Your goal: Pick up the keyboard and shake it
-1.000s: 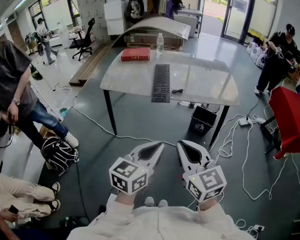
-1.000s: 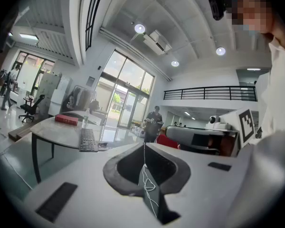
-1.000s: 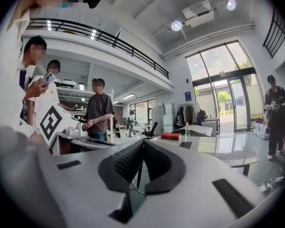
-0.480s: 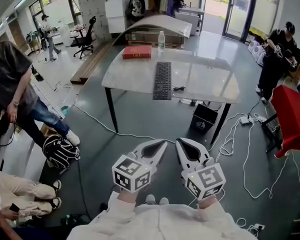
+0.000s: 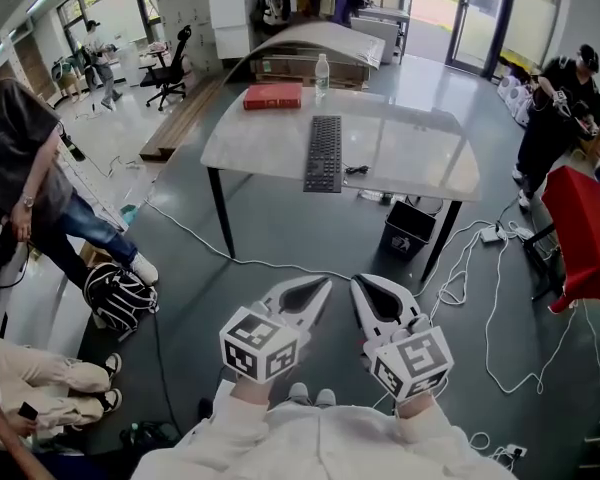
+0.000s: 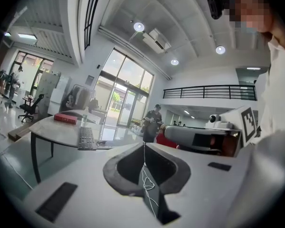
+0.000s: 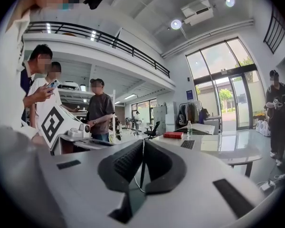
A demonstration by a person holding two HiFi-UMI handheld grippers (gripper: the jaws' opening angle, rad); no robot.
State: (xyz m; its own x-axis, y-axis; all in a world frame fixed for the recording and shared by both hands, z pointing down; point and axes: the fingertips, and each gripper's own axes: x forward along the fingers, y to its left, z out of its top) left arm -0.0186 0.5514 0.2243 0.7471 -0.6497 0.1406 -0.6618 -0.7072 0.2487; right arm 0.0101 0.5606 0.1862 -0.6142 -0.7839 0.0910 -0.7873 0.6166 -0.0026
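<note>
Black keyboard (image 5: 323, 154) lies flat on the pale table (image 5: 410, 158), its long side running away from you, well apart from both grippers. Red book (image 5: 272, 96) and water bottle (image 5: 322, 68) sit near the table's far edge. A small cable (image 5: 355, 170) lies just right of the keyboard. Your left gripper (image 5: 320, 290) and right gripper (image 5: 360, 288) hang side by side close to your body over the dark floor (image 5: 280, 228), pointing toward the table. Both have their jaws pressed together with nothing between them. One bystander (image 5: 20, 168) stands at left, another (image 5: 555, 118) at right.
</note>
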